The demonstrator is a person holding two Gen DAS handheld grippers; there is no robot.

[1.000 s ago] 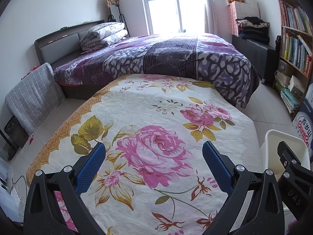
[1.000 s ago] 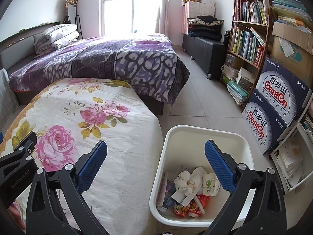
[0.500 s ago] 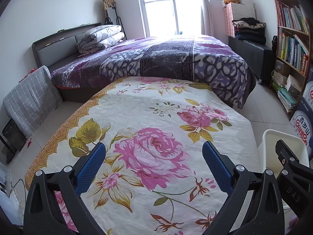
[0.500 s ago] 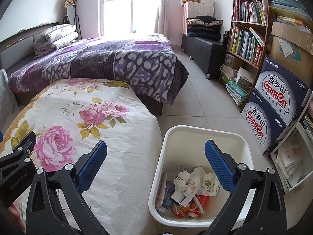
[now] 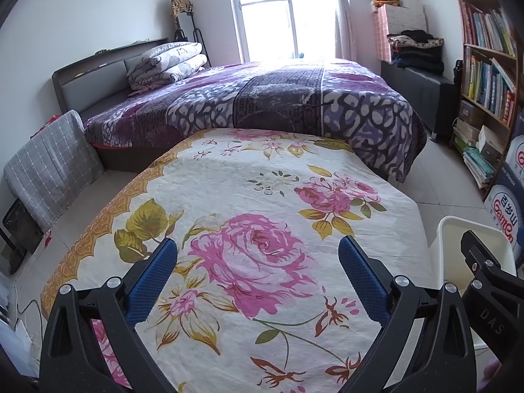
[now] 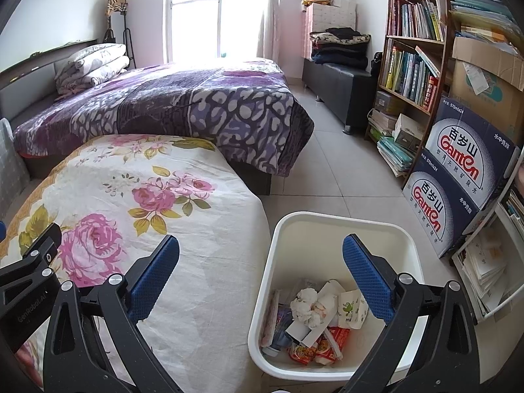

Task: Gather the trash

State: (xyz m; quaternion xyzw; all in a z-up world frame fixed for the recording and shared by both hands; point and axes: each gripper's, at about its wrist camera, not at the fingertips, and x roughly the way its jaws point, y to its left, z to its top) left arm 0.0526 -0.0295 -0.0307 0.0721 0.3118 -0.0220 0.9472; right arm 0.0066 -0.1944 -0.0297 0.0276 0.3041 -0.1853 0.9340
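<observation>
Here, both tongs [image 5: 257, 273] [image 6: 260, 270] wide apart, empty, only right view shows trash [image 6: 314, 314] inside bin [image 6: 340, 226].

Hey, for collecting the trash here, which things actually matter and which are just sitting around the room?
Part of the job:
- white bin on the floor
- trash in it: crumpled tissue, red wrappers
- left hand-held gripper and right hand-held gripper, both open and empty

Just lying about:
- floral cloth
- purple bedspread
- bookshelf
- Ganten boxes
</observation>
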